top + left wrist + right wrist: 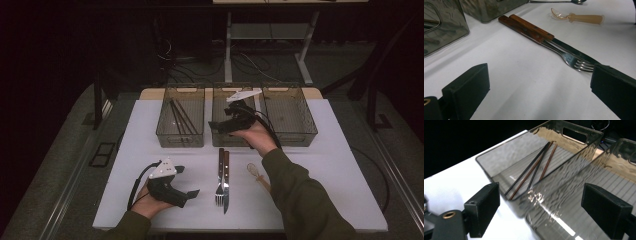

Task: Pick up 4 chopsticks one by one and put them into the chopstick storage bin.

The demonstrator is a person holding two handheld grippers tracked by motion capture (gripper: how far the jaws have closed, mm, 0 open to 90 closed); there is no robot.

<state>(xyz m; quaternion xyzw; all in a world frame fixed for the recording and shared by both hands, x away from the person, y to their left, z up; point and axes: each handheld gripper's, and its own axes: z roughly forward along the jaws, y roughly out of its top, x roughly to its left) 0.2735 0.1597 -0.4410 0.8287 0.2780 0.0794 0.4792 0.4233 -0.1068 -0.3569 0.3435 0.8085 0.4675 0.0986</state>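
A fork [219,176] [571,59] and a knife [226,175] [532,25], both wooden-handled, lie side by side mid-table. A pale plastic spoon [257,175] [580,18] lies to their right. Three smoky clear bins stand at the back; the left bin [181,141] [506,150] holds several dark chopsticks [181,117] [534,170]. My left gripper [187,181] [540,87] rests at the front left, open, its jaws aimed at the fork tines with nothing between them. My right gripper [217,126] [549,205] hovers open and empty at the middle bin's [220,90] [614,170] left wall.
The right bin [290,136] stands beside the middle one. The white table [325,165] has bare room at its right and front. Beyond the table's edges the floor is dark, with cables and table legs at the back.
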